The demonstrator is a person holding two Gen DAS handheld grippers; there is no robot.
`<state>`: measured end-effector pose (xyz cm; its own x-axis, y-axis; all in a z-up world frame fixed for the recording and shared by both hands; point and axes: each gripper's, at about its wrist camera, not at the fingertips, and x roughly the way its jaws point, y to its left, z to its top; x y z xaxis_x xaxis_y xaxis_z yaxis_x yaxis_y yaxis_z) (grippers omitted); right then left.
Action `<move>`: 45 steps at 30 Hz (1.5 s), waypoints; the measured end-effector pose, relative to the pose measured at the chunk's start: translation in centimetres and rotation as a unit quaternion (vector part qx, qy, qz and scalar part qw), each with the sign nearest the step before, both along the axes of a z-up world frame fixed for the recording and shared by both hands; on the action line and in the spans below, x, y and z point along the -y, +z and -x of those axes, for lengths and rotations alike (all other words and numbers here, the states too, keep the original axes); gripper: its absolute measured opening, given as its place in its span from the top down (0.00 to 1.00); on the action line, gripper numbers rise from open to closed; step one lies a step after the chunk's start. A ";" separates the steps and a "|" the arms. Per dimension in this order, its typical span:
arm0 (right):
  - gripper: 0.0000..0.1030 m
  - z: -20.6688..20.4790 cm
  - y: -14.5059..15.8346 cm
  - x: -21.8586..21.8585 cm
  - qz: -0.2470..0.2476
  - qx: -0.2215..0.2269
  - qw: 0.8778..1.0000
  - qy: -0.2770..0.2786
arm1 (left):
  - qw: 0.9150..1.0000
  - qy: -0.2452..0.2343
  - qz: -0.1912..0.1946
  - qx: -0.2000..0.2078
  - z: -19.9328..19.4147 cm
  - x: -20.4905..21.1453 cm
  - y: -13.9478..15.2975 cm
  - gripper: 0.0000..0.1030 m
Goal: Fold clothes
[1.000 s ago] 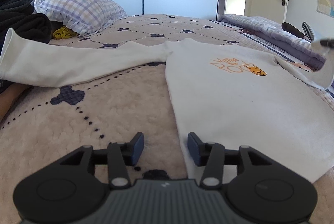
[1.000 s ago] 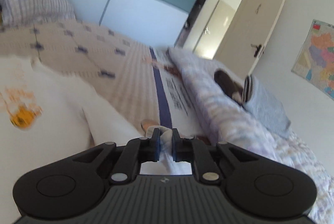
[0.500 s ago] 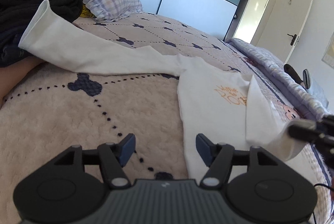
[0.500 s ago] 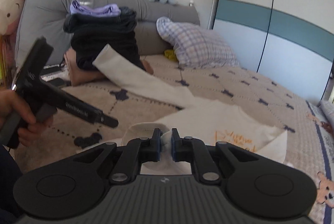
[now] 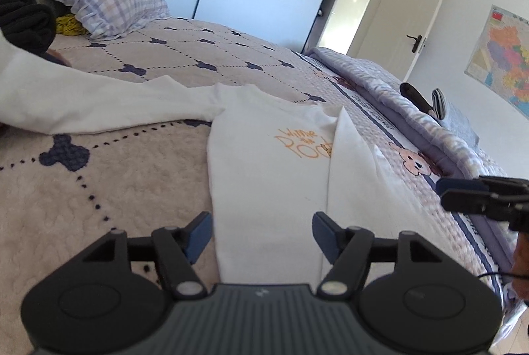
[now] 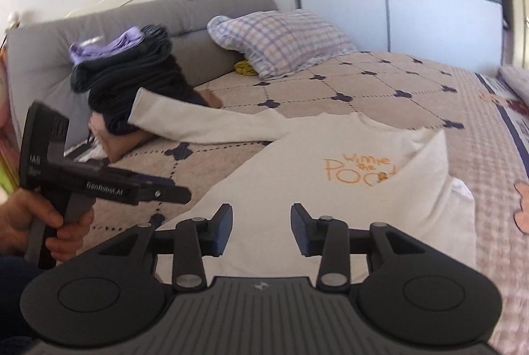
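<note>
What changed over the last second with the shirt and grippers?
The right gripper carried the near sleeve across onto the white shirt and let go; its jaws are opening, nothing between them. The left gripper is opening too, empty. The far sleeve stayed stretched out toward the dark clothes pile.

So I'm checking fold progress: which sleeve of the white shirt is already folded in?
The sleeve on the side away from the dark clothes pile lies over the chest print; the other sleeve stretches flat toward that pile.

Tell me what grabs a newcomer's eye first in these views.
A white long-sleeved top with orange lettering lies spread on the quilted bed, one sleeve folded across its front, the other stretched toward a dark clothes pile by the grey headboard. A checked pillow sits behind.
</note>
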<state>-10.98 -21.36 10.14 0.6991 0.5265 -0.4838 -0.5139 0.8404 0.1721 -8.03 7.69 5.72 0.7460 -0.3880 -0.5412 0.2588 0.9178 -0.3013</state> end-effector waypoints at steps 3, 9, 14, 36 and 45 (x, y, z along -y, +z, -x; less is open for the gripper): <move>0.56 -0.2 1.2 3.7 -0.027 -0.013 0.998 -0.050 | 1.000 -0.020 -0.023 -0.001 -1.2 1.4 0.5 0.34; 0.33 -3.8 1.9 10.7 -0.132 -0.062 0.982 -0.117 | 0.996 -0.068 -0.049 0.022 -5.9 5.4 3.1 0.34; 0.33 -11.0 -2.8 15.0 -0.202 -0.125 0.958 -0.159 | 0.994 -0.092 -0.051 0.030 -11.9 10.0 4.6 0.34; 0.65 -19.3 -9.9 14.6 0.009 -0.003 0.995 -0.102 | 0.988 -0.091 -0.119 -0.025 -29.8 27.9 -1.3 0.86; 0.93 -19.7 -10.5 18.4 -0.129 -0.043 0.971 -0.196 | 0.999 -0.018 -0.005 -0.034 -32.2 25.5 -0.4 0.94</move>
<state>8.74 -39.74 -0.39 0.8333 0.3398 -0.4359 -0.1383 0.8918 0.4308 24.18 -17.83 5.34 0.6939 -0.4081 -0.5933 0.2705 0.9113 -0.3105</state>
